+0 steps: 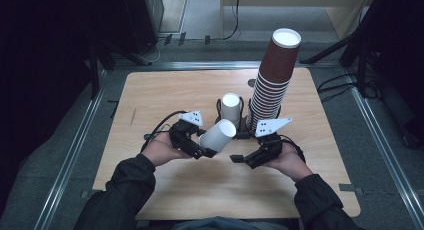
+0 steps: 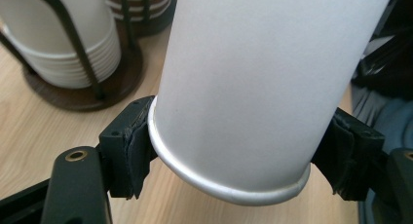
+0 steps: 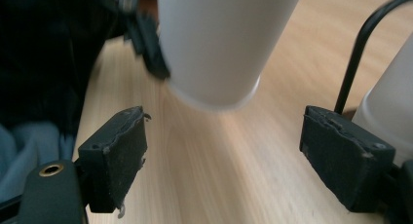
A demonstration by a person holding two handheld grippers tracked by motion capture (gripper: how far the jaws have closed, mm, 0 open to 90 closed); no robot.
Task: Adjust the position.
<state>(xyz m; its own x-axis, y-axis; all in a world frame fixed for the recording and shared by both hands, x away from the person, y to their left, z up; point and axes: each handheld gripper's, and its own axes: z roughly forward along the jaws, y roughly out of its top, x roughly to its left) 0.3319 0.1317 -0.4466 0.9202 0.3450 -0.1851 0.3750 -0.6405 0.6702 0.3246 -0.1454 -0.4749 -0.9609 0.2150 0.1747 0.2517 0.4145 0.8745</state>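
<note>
A white paper cup hangs tilted above the wooden table, and my left gripper is shut on it. In the left gripper view both pads press on the cup just above its rolled rim. My right gripper is a short way to the right of the cup, open, with nothing between its fingers. In the right gripper view the cup hangs just beyond the open right gripper, not touching its pads.
A tall stack of brown cups leans in a wire holder at the back right. A shorter stack of white cups stands in a holder beside it, directly behind my grippers. Bare table lies to the left and in front.
</note>
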